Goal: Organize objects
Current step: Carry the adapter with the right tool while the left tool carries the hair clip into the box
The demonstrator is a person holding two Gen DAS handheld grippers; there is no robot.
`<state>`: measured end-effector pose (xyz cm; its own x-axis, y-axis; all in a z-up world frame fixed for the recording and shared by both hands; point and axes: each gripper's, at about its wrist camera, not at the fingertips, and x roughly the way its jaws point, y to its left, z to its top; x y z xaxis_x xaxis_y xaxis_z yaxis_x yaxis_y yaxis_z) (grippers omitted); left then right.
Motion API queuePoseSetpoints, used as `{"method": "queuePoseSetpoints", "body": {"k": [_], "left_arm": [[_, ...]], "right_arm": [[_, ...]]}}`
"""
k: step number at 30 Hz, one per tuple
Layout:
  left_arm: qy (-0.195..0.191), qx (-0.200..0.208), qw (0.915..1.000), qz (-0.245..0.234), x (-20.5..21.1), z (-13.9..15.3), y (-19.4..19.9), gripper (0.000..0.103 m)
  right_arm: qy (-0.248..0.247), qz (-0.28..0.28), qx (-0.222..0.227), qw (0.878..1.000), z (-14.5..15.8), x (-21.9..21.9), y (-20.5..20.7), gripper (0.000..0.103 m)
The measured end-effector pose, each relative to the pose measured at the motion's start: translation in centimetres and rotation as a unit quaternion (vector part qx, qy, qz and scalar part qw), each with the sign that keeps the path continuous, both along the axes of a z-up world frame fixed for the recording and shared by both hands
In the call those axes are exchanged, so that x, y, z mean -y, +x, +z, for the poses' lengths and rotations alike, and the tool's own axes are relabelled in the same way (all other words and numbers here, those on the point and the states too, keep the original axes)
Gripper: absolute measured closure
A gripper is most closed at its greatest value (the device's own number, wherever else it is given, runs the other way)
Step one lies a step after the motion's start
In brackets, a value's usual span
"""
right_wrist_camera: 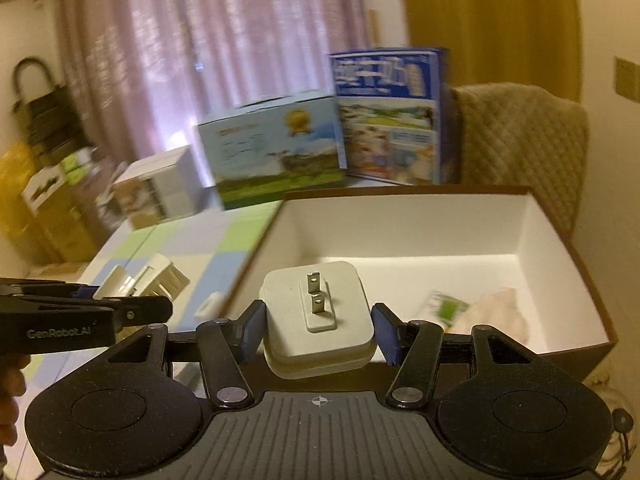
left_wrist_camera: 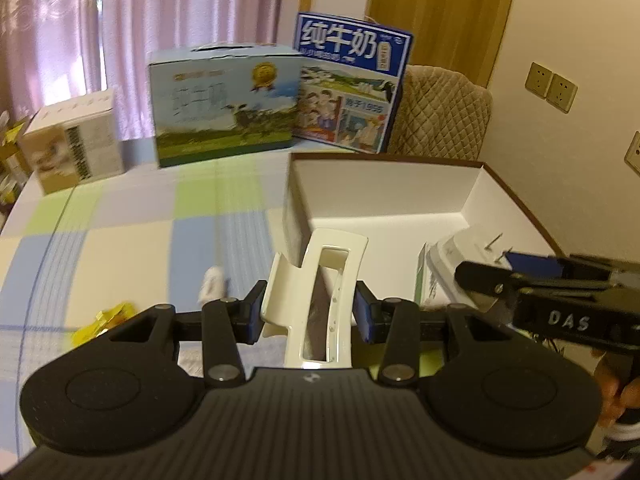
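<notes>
In my left wrist view, the left hand-held gripper (left_wrist_camera: 309,312) sits at bottom centre, its blue pads pressed against a cream plastic hair claw clip (left_wrist_camera: 320,300) that it holds above the checked pastel cloth of the table (left_wrist_camera: 132,232). Just beyond the clip, right of centre, stands the open white-lined cardboard box with a brown rim (left_wrist_camera: 400,188). The right hand-held gripper (left_wrist_camera: 532,268) enters from the right edge, carrying its load over the box's near corner. A small yellow wrapper (left_wrist_camera: 106,320) lies at lower left, and milk cartons (left_wrist_camera: 280,96) line the table's far edge.

In my right wrist view, the right gripper (right_wrist_camera: 318,330) at bottom centre is closed on a white square power adapter with two metal prongs (right_wrist_camera: 318,312), prongs facing the camera, held over the box's (right_wrist_camera: 400,224) near wall. A green-and-white packet (right_wrist_camera: 446,308) lies inside the box at lower right. The left gripper (right_wrist_camera: 132,304) shows at left centre with the clip (right_wrist_camera: 154,280).
</notes>
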<state>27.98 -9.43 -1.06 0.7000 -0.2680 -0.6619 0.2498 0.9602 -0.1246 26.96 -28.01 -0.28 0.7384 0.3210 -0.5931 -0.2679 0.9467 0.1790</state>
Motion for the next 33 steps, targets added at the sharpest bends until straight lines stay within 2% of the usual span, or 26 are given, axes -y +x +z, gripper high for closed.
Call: {"method": "queuePoseSetpoints", "body": {"k": [6,12,26,33], "left_arm": [[0.003,-0.001,0.9999,-0.012,3.9,0.0,3.7,0.064],[0.023,-0.008,0.9993,-0.029,6.8,-1.2,6.3,0.064],[0.045,-0.051,0.9974,-0.023,9.5,-5.8,11.1,0.064],[0.059,-0.061,0.9962,-0.022,10.5,-6.8,12.8,0.064]], "right_arm": [[0.016,-0.047,-0.016,0.999,-0.9,3.1,3.3,0.049],[0.030,-0.065,-0.030,0.997,-2.2,4.8,6.3,0.049],[0.039,-0.086,-0.069,0.993,-5.9,6.2,10.4,0.049],[0.039,-0.094,-0.076,0.992,-6.6,6.5,11.3,0.049]]}}
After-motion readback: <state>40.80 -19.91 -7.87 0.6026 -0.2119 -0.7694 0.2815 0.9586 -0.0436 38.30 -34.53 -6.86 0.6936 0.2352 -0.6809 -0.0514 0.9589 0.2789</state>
